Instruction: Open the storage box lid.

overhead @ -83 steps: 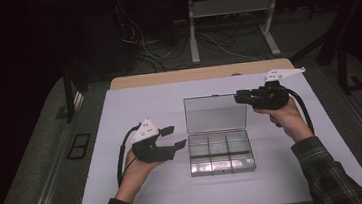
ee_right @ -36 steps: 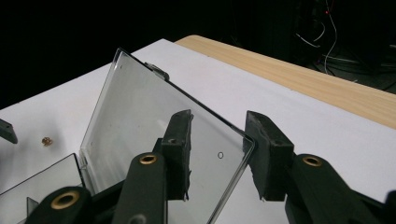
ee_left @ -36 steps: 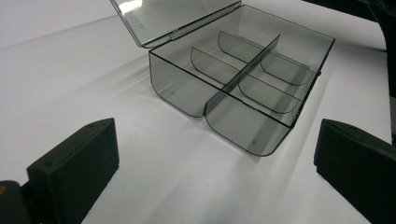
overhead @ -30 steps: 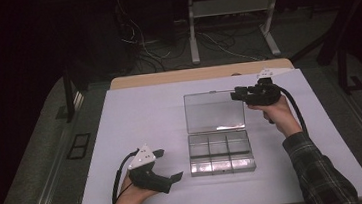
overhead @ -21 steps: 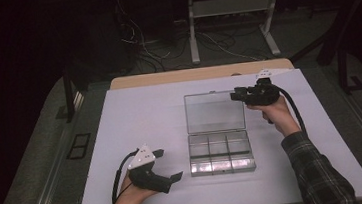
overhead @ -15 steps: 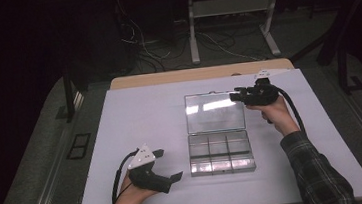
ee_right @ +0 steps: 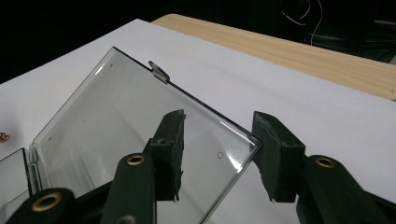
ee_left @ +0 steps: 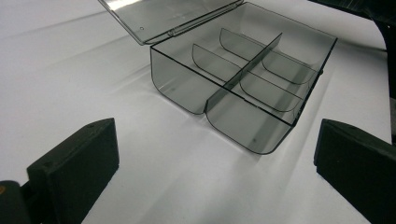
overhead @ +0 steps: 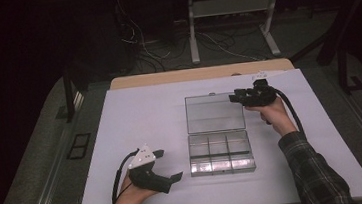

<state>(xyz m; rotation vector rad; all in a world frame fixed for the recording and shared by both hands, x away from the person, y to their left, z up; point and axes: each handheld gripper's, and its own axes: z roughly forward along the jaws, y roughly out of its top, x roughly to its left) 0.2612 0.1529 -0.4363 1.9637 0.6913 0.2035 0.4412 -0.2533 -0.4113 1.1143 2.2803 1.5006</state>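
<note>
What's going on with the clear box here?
A person works a clear compartment box on the white table. The right gripper straddles a corner of the open lid, its jaws just opening, pads off the plastic. The left gripper rests open on the table beside the box.

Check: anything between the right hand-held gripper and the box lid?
Nothing visible. The right hand-held gripper already straddles the corner of the clear lid, jaws apart and just been opening, so no firm pinch shows.
</note>
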